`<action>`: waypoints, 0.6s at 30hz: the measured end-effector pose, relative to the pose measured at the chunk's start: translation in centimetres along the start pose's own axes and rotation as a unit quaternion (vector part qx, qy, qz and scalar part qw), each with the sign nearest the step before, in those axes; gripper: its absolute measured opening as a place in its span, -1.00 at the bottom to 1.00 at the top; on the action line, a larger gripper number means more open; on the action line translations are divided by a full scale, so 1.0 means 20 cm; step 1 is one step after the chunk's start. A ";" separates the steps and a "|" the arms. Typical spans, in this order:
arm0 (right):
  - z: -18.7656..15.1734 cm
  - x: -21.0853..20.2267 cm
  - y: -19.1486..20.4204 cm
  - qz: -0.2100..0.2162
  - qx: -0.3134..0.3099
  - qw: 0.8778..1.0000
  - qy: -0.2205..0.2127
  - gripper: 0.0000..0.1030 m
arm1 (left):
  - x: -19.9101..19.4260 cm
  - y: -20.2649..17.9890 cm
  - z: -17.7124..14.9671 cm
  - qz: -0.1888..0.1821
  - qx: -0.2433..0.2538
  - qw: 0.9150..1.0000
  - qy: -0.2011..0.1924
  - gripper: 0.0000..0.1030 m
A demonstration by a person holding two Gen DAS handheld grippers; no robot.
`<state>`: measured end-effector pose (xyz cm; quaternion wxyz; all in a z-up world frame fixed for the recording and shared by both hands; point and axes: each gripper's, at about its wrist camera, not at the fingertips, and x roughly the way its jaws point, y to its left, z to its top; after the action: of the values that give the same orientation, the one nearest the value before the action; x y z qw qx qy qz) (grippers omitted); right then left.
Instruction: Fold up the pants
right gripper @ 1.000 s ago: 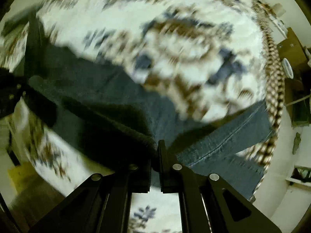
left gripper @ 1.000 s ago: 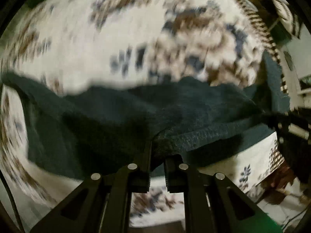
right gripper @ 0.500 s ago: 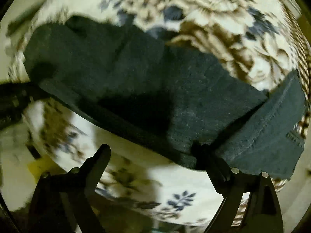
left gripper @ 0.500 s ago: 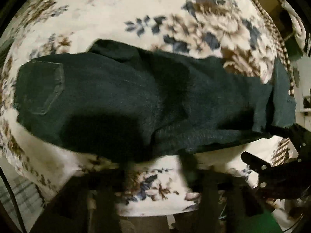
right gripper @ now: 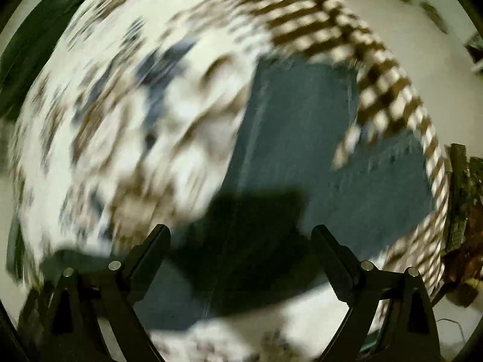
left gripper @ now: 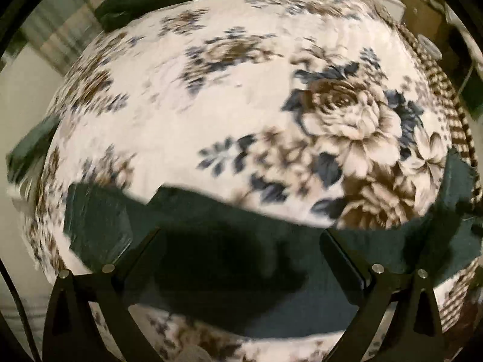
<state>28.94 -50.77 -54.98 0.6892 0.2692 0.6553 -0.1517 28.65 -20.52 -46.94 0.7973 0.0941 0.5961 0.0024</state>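
1. Left gripper (left gripper: pixel 240 235): fingers spread wide, nothing between them; I read it as released, hovering just above the cloth

2. Right gripper (right gripper: pixel 240 235): fingers likewise spread wide and empty, hanging over denim

3. Pants (left gripper: pixel 229 241): dark denim, lying flat on the floral blanket (left gripper: pixel 241 90). In the left wrist view they form a broad band directly under and ahead of my left fingers, long axis running left to right across the frame, one end with a pocket-like patch at left, the other rising at the far right edge. In the right wrist view the pants (right gripper: pixel 302 150) stretch from under my right fingers up and away toward the checked border (right gripper: pixel 377 75) of the blanket, so the long axis there runs roughly forward and a little right

4. Governing relation, my judgement: each gripper sits over a different stretch of the same garment; the left is nearer the pocket end, the right nearer the leg end, so the next fold probably brings one end along that long axis toward the other

5. Not legible: right view is heavily motion-blurred; hems, waistband and layer count cannot be told. A dark shadow covers the cloth between both pairs of fingers. The near edge of the pants is cut off behind the gripper bodies
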 end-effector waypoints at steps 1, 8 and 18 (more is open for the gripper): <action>0.09 0.03 -0.01 -0.007 0.007 1.000 -0.003 0.86 | 0.01 -0.04 0.03 -0.006 0.006 1.000 0.000 1.00; 0.40 0.36 0.00 -0.084 -0.003 0.996 0.028 0.40 | 0.02 -0.26 0.11 0.002 0.051 0.999 -0.018 1.00; -0.09 -0.08 -0.83 0.034 0.204 0.978 -0.037 -0.81 | -0.02 -0.30 -0.11 -0.098 0.042 0.994 0.037 1.00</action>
<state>17.97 -63.35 -56.31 0.6484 0.4208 0.5747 -0.2689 25.84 -26.25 -47.99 0.7663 0.0691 0.6313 -0.0971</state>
